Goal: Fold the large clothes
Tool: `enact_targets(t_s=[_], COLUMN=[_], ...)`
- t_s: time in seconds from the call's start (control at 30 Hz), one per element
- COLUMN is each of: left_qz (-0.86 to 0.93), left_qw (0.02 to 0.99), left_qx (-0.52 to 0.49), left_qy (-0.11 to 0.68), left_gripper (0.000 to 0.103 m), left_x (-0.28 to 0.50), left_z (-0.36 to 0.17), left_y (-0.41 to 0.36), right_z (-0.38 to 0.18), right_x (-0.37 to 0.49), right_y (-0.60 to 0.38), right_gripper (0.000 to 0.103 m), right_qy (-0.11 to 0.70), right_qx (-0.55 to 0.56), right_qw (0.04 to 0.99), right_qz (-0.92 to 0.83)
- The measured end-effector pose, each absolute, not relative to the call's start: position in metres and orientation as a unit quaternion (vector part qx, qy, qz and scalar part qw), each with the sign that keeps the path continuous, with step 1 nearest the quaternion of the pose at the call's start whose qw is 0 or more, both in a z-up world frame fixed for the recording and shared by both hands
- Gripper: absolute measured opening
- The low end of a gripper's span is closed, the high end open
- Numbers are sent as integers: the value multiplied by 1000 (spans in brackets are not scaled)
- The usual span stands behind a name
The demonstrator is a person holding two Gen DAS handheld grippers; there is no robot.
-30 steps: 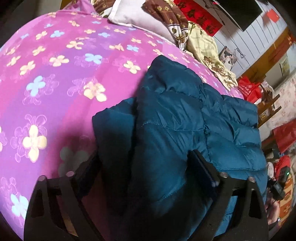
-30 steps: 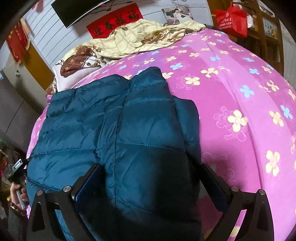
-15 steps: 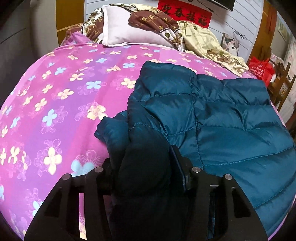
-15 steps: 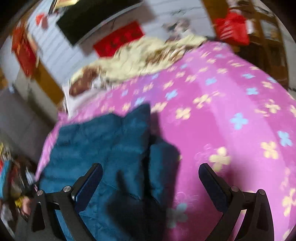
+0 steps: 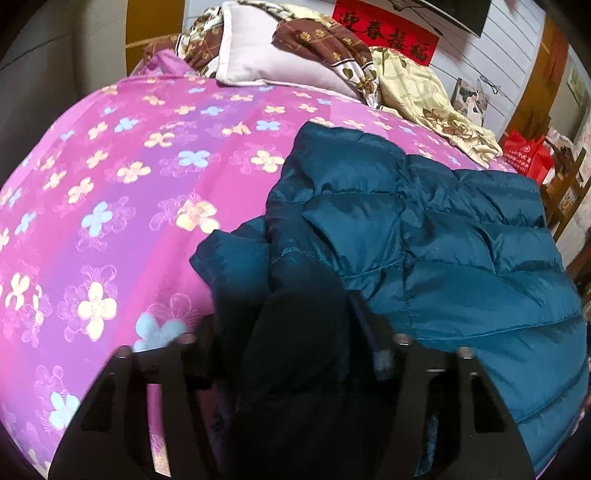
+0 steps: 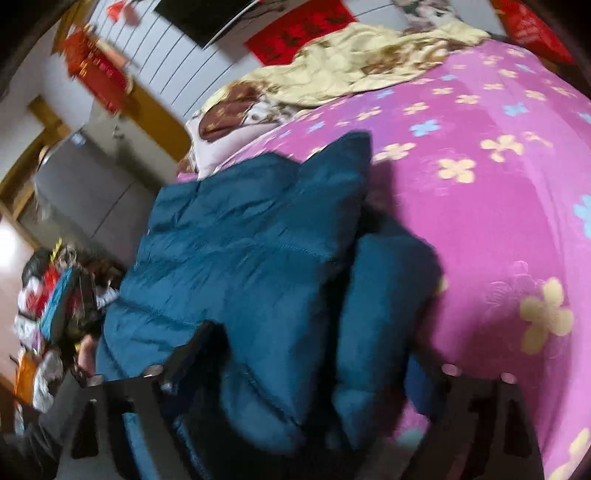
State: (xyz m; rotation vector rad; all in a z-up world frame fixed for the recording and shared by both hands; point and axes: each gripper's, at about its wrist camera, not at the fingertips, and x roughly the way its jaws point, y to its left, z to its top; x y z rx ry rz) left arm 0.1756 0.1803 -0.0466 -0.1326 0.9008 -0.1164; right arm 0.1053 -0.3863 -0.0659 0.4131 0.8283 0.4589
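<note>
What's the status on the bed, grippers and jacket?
Left gripper closing, dark fold between its jaws. Right gripper closing around teal quilted puffer jacket. Pink flowered bedspread, nothing blocking.

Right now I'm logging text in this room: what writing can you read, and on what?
"迎春接福": black characters on the red banner on the wall behind the bed, left wrist view.
Red bag beside the bed: white print, too small to read.
Red banner in the right wrist view: blurred, unreadable.
Teal puffer jacket: no visible label.

Red banner: "迎春接福"
</note>
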Motion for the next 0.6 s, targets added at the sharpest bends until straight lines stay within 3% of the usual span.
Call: enact_targets(t_s=[0.03, 0.1, 0.23, 0.4, 0.6], left_qz=[-52, -41, -24, -39, -61], left_qw=[899, 907, 921, 935, 932], left_qx=[-58, -37, -39, -66, -92], left_qy=[430, 417, 387, 346, 345], left_gripper=[34, 24, 16, 15, 14], left_x=[174, 166, 149, 109, 69], left_z=[-43, -33, -7, 36, 46], left_y=[177, 169, 169, 175, 175], right_z=[-60, -50, -23, 21, 44], right_x=[102, 95, 78, 43, -7], right_y=[-383, -376, -357, -352, -358], right_gripper=[56, 41, 27, 24, 24], right_qy=[387, 373, 346, 293, 269], right_qx=[185, 155, 100, 101, 115], right_qw=[878, 893, 917, 934, 940], right_qz=[215, 200, 173, 175, 178])
